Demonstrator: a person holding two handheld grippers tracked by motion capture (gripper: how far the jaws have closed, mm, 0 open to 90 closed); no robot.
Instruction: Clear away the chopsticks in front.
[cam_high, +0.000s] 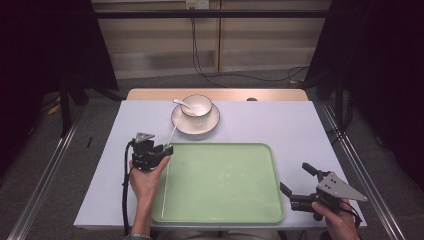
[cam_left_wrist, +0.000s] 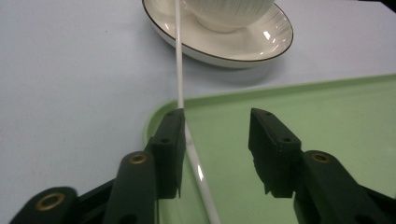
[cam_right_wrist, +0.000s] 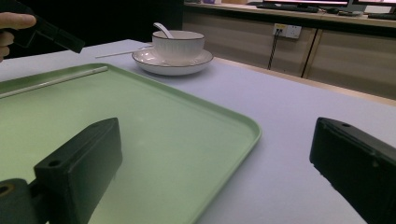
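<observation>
A person's left hand (cam_high: 144, 181) reaches in from the near edge of the pale worktop (cam_high: 280, 120), forearm angled forward, and holds the left gripper (cam_high: 161, 150) at the far left corner of a green tray (cam_high: 220, 200). Its fingers (cam_left_wrist: 170, 144) are spread apart, and a thin white chopstick (cam_left_wrist: 180, 60) runs just beside the inner face of the left-hand one; whether the two touch cannot be told. In the high view the chopstick lies along the tray's left side, and a second white stick (cam_high: 172, 134) slants from the gripper toward a saucer (cam_high: 180, 125) beyond the tray's far edge. A white ribbed bowl (cam_high: 197, 106) stands on the saucer with a white spoon (cam_high: 181, 103) resting in it. At the near right corner of the worktop, just off the tray, the right hand (cam_high: 340, 222) grips the right gripper (cam_high: 295, 181), its fingers (cam_right_wrist: 79, 172) wide open, holding nothing, and pointing leftward across the tray.
</observation>
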